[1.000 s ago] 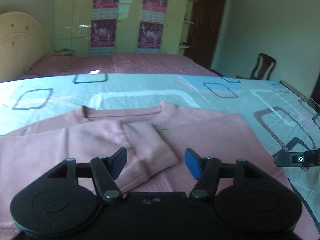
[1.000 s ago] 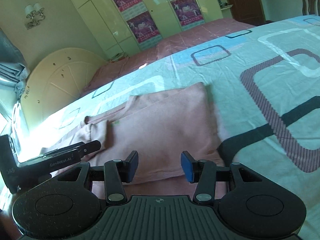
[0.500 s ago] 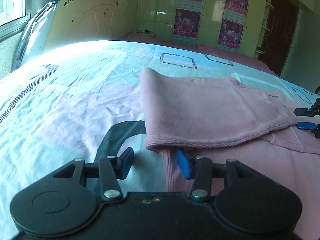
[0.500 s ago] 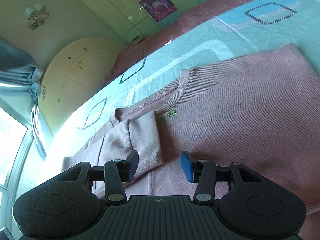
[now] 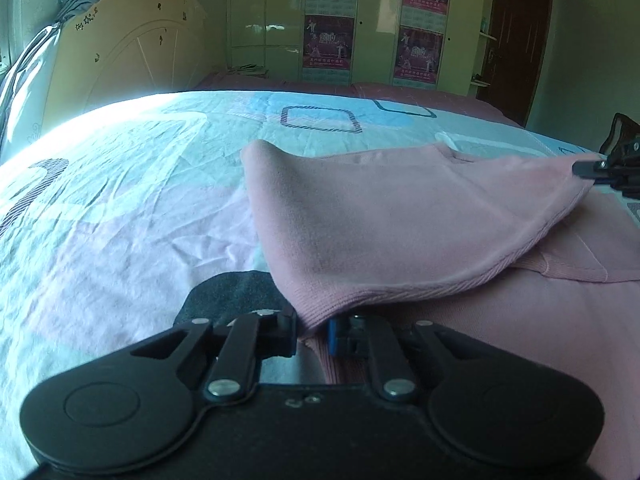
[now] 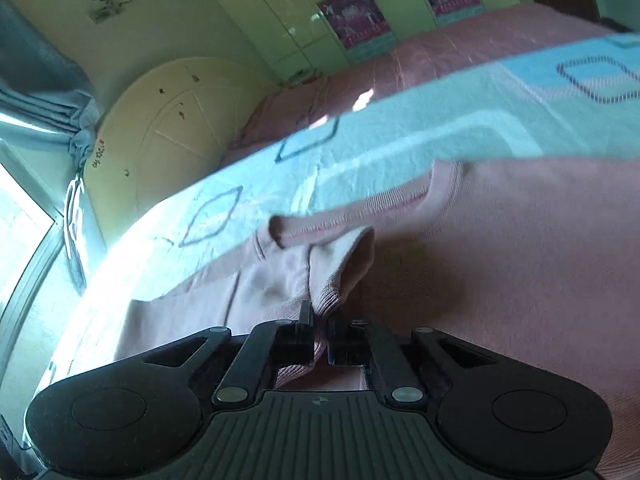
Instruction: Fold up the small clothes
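A pink sweater (image 5: pixel 400 220) lies on the patterned bedsheet (image 5: pixel 120 200), its left side folded over the body. My left gripper (image 5: pixel 314 330) is shut on the ribbed hem corner of the folded part and lifts it slightly. My right gripper (image 6: pixel 320 334) is shut on the ribbed edge of the pink sweater (image 6: pixel 500 280) near its collar (image 6: pixel 360 220). The right gripper also shows at the right edge of the left wrist view (image 5: pixel 600 168), holding the far end of the same raised fold.
The cream headboard (image 5: pixel 128 48) stands at the bed's left end, with a window and grey curtain (image 6: pixel 36 80) beside it. Green wardrobes with posters (image 5: pixel 328 24) line the far wall. A dark door (image 5: pixel 516 40) is at the back right.
Both grippers have closed on the sweater: the left on the hem corner, the right on the ribbed edge near the collar. The folded flap between them is now lifted and stretched.
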The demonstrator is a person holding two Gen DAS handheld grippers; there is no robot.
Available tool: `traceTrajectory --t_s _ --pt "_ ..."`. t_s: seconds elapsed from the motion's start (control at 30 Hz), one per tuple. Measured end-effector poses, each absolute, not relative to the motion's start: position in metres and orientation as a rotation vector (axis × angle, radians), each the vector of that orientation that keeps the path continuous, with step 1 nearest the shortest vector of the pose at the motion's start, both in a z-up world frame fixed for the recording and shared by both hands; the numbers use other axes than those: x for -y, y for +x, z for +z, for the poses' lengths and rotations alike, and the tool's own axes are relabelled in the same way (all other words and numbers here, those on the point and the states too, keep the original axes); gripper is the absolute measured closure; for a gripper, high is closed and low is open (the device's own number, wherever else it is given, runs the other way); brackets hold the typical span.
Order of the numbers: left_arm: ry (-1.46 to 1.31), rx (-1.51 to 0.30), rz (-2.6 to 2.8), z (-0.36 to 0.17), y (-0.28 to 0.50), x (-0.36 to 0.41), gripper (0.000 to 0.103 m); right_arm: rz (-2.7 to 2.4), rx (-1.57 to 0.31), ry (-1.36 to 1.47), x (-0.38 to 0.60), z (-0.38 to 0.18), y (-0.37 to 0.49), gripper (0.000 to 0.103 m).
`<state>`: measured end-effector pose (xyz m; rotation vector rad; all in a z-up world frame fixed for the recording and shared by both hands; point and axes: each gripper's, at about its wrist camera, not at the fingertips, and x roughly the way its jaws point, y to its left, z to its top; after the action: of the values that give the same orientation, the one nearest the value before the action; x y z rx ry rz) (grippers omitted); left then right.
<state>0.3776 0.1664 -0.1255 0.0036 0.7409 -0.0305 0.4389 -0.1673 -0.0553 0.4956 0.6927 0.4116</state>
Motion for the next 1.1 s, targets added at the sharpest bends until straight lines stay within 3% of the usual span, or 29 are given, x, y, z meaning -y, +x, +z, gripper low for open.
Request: traceTrajectory --t_s 0.1,0.27,0.63,0.83,1.0,1.1 --pt "0.015 -0.740 -0.037 -0.129 0.373 -0.169 0.093 0.305 -0.560 0.434 0.194 -0.037 0.406 0.098" --pt "0.025 -0.741 -0.049 -0.131 0.374 -0.167 0.093 0.229 -0.771 0.423 0.216 -0.104 0.384 0.098" --pt "0.050 -0.757 -0.071 -0.132 0.384 -0.168 0.093 0.185 -0.743 0.703 0.240 -0.099 0.381 0.097" --pt "0.027 -0.754 -0.085 -0.121 0.374 -0.171 0.087 0.122 -0.649 0.555 0.230 -0.064 0.369 0.098" --pt "0.012 -0.638 -0.104 -0.093 0.350 -0.164 0.087 0.166 -0.666 0.450 0.213 -0.061 0.370 0.098" --pt "0.011 -0.664 -0.146 -0.101 0.364 -0.151 0.084 0.169 -0.726 0.403 0.202 -0.073 0.375 0.098"
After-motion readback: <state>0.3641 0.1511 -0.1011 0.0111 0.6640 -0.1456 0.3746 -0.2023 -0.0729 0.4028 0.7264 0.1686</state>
